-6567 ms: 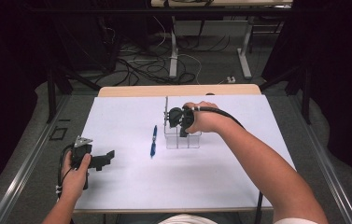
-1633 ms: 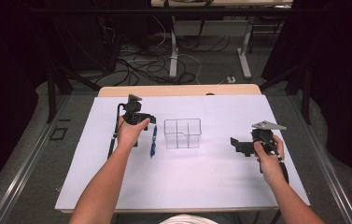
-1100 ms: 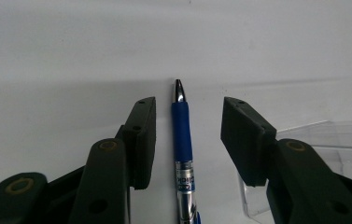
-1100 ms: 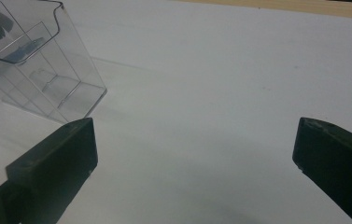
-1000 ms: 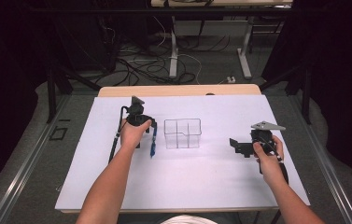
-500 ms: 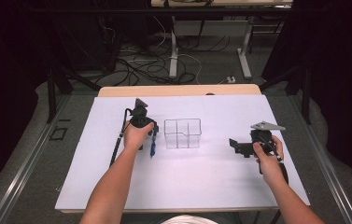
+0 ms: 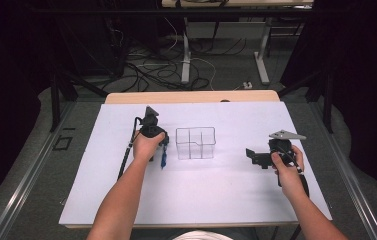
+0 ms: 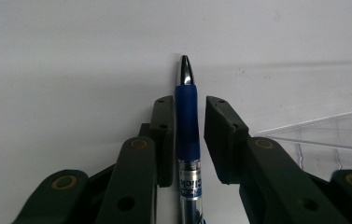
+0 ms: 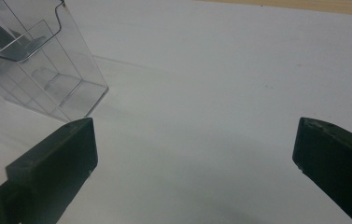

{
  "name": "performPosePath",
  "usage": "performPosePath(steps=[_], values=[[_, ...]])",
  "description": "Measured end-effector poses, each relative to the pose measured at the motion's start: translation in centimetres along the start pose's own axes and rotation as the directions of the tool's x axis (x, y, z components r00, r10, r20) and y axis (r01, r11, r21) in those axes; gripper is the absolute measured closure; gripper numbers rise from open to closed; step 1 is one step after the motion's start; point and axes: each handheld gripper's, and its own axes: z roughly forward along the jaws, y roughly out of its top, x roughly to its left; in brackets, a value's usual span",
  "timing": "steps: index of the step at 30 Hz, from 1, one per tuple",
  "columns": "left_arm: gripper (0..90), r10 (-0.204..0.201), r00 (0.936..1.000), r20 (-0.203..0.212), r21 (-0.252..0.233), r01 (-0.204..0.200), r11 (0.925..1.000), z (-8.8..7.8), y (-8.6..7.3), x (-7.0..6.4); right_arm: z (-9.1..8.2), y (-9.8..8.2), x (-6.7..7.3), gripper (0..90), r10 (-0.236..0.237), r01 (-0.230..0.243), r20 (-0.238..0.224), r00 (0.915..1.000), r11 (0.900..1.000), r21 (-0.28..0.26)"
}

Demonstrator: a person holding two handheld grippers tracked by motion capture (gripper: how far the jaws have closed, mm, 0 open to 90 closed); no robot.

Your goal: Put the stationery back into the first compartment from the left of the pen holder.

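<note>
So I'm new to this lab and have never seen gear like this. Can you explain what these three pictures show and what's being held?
There is no robot here: a person holds a hand-held two-fingered tool in each hand. The high view looks down on the white table from above the person's side. The other two come from small cameras riding on each tool, looking along its black fingers.

On the table stand a clear divided organizer and a blue pen. The left gripper has just been closing around the pen, which lies between its fingers: one side touches it, while a narrow gap shows on the other, so it is not firmly clamped yet. The right gripper rests to the side, fingers wide apart with nothing between them.
</note>
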Motion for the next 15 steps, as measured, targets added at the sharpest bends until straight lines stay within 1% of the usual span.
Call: performPosePath(steps=[1, 2, 3, 5, 15], values=[[73.8, -0.003, 1.0, 0.0, -0.002, 0.003, 1.0, 0.02, -0.01, -0.01, 0.0, 0.0, -0.01, 0.0, -0.001, 0.001, 0.0, 1.0, 1.0, 0.0], [74.4, 0.016, 0.9999, -0.007, 0.004, -0.016, 0.9999, -0.03, 0.03, 0.08, 0.0, 0.0, -0.02, 0.0, -0.001, 0.001, 0.0, 1.0, 1.0, 0.0], [75.1, 0.023, 0.9997, -0.009, 0.006, -0.023, 0.9997, -0.04, 0.04, 0.1, 0.0, 0.0, -0.04, 0.0, -0.004, 0.004, 0.0, 1.0, 1.0, -0.001], [75.9, 0.016, 0.9999, -0.005, 0.004, -0.016, 0.9999, 0.01, 0.0, 0.03, 0.02, 0.0, 0.0, 0.0, 0.001, -0.001, -0.003, 1.0, 1.0, 0.001], [78.8, 0.033, 0.9993, -0.016, 0.006, -0.033, 0.9994, 0.01, -0.08, -0.11, 0.06, -0.01, -0.17, 0.0, -0.007, 0.007, 0.002, 1.0, 1.0, 0.0]])
